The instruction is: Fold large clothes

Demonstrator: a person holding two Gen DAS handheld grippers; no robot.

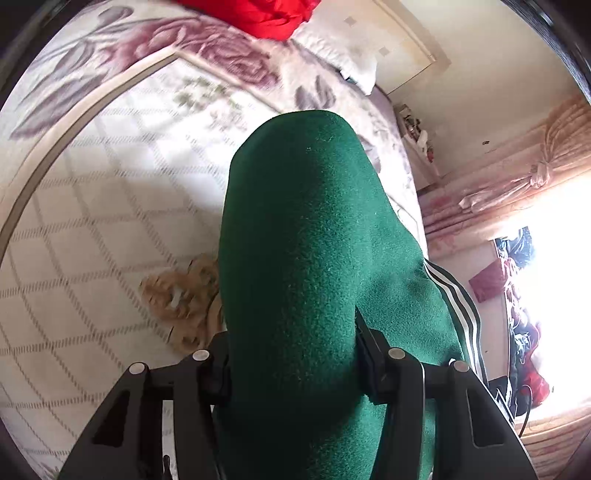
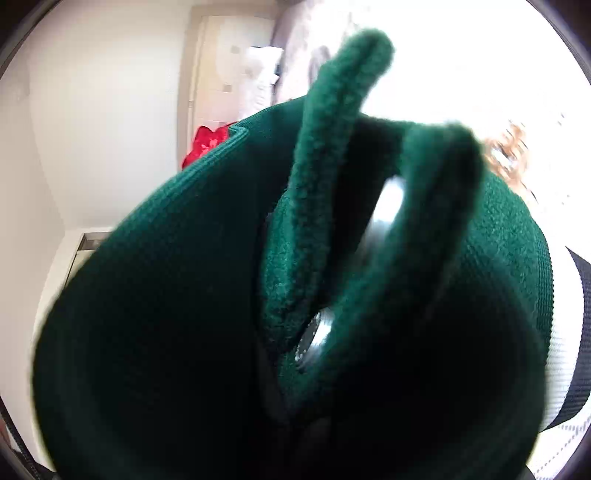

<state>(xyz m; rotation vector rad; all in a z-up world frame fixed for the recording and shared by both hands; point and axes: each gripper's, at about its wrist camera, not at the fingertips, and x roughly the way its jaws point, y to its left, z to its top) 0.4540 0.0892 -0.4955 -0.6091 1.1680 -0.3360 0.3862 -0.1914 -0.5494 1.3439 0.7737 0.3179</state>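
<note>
In the left wrist view the green garment (image 1: 314,258) covers the tips of the left tongs (image 1: 293,365) and runs off the frame at 6 o'clock. A red cloth (image 1: 258,14) is cut by the edge at 12 o'clock. The tan patch (image 1: 181,295) on the bed (image 1: 92,221) is blurred.

In the right wrist view the garment (image 2: 166,314) hides the right tongs entirely; the orange shape (image 2: 509,155) at 2 o'clock is too smeared to name.

Thick dark green fleece garment (image 2: 166,314) with metal snap buttons (image 2: 314,341) is bunching right against the lens, hiding the tongs; red cloth (image 2: 203,144) is lying beyond.
</note>
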